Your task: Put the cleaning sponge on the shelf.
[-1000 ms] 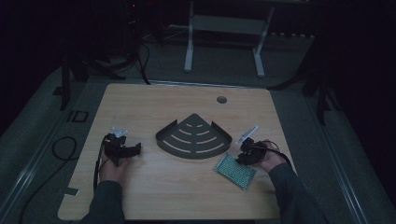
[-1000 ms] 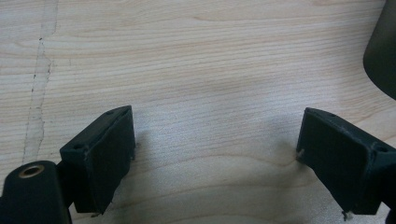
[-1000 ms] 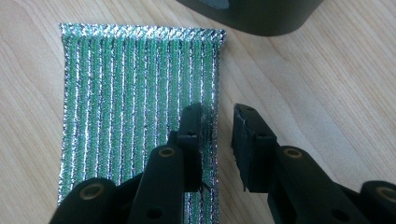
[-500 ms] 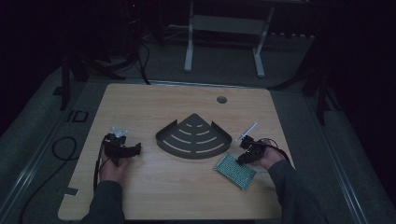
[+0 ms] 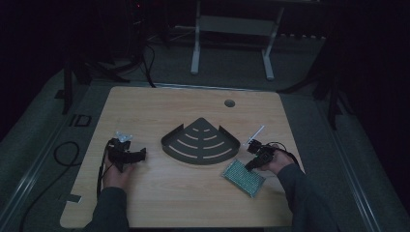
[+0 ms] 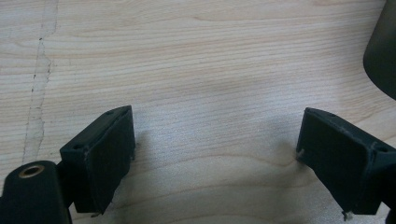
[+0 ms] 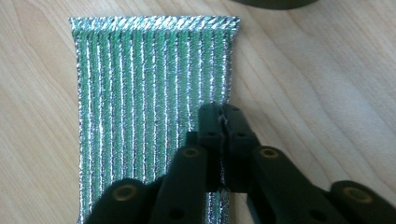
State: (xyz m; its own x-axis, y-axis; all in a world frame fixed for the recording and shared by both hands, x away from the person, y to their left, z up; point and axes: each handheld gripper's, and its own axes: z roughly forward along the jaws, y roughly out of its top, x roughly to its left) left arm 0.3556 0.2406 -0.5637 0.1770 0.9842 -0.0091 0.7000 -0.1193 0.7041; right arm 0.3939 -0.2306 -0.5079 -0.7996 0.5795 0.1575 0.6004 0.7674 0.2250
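Two grippers work a wooden table (image 5: pixel 193 203) under dim light. Our right gripper (image 7: pixel 223 116), at four o'clock on the tabletop, has just been closing; its jaws now meet on the long edge of a green-and-silver ribbed pad (image 7: pixel 149 93), pinching that edge between them. We see the pad (image 5: pixel 243 177) lying flat, at five o'clock from a dark fan-shaped slotted rack (image 5: pixel 200 141) at table centre. Our left gripper (image 6: pixel 215 158), at eight o'clock near a small clear packet (image 5: pixel 124 137), rests on bare wood with its jaws spread wide, nothing between them.
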